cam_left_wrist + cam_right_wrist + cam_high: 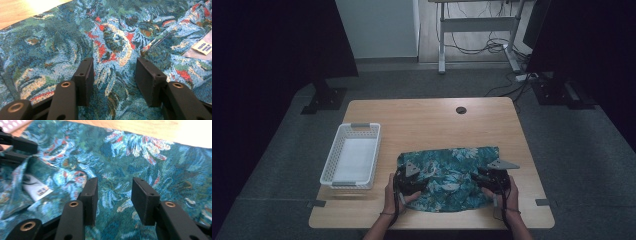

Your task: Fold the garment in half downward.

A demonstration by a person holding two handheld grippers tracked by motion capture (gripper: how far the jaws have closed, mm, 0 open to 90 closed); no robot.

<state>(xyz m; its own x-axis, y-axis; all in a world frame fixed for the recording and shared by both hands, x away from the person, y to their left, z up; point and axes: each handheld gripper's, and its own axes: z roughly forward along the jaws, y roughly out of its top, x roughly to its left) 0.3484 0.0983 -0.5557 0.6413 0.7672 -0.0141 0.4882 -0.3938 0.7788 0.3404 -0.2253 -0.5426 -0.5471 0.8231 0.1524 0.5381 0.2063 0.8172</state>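
A white basket (351, 156) is sitting near the left edge of the table (427, 117), just left of a teal floral garment (452, 177) that is lying bunched along the front edge, between the middle and the front right corner. The left gripper (408, 181) is resting over the garment's left end with its jaws apart and nothing pinched between them; in the left gripper view only flat cloth is showing in the gap. If it closes here, it is likely catching a single top layer, so the fold would be dragging crooked or pulling the collar area with its label (203, 47) open. The right gripper (492, 179) is hovering over the right end, jaws likewise parted and empty. Closing low on the loose cloth could be bunching several layers together, and uneven pulls between the two hands could be sliding the garment off the front edge.
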